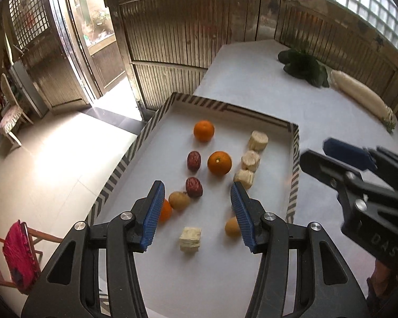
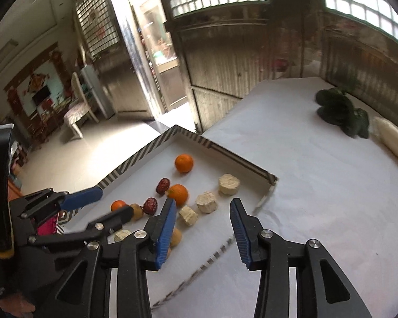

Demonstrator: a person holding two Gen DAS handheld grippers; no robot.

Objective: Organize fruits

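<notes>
- The tray (image 1: 156,118), with its striped rim, sits at the table's (image 1: 252,74) near left corner; its left rim lies along the table edge.
- Oranges (image 1: 219,163), dates (image 1: 194,187) and pale chunks (image 1: 190,239) lie scattered inside the tray.
- The left gripper (image 1: 197,192) hovers over the tray's near end, jaws wide and holding nothing, the chunk between them.
- The right gripper (image 2: 203,212) hangs over the tray's right rim, jaws wide, holding nothing.
- Bare table lies right of the tray; greens (image 1: 303,67) and a radish (image 1: 358,92) sit far beyond.
</notes>
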